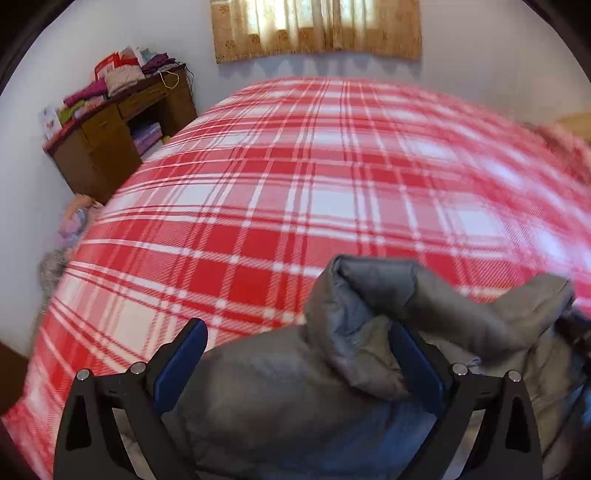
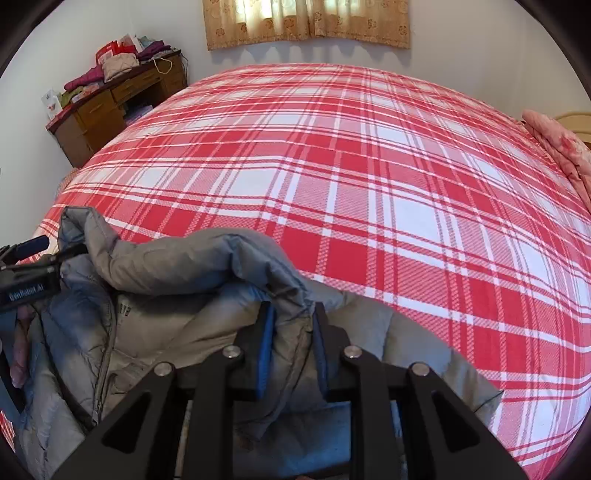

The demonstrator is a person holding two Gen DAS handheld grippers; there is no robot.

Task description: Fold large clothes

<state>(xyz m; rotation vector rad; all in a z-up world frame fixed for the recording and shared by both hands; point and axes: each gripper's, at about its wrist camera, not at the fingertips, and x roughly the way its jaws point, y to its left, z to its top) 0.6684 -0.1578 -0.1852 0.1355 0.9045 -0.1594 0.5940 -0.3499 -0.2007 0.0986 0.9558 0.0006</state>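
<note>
Gripping a fold of the grey padded jacket (image 2: 207, 325), the right gripper (image 2: 291, 343) had its jaws clamped on the fabric. The left gripper (image 1: 295, 365) stood apart, straddling the raised edge stretched sideways between both hands, unpinched. The garment lay bunched at the plaid bedspread's (image 2: 369, 192) near edge; a cluttered desk (image 2: 110, 103) stood beyond.

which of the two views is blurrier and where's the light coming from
Left wrist view: motion smear over the right side of the plaid bedspread, while the grey jacket stays fairly sharp. Right wrist view: sharp throughout, the plaid lines crisp. Both: daylight glows through the curtain at the top; fisheye bulges the bed and darkens the corners.
</note>
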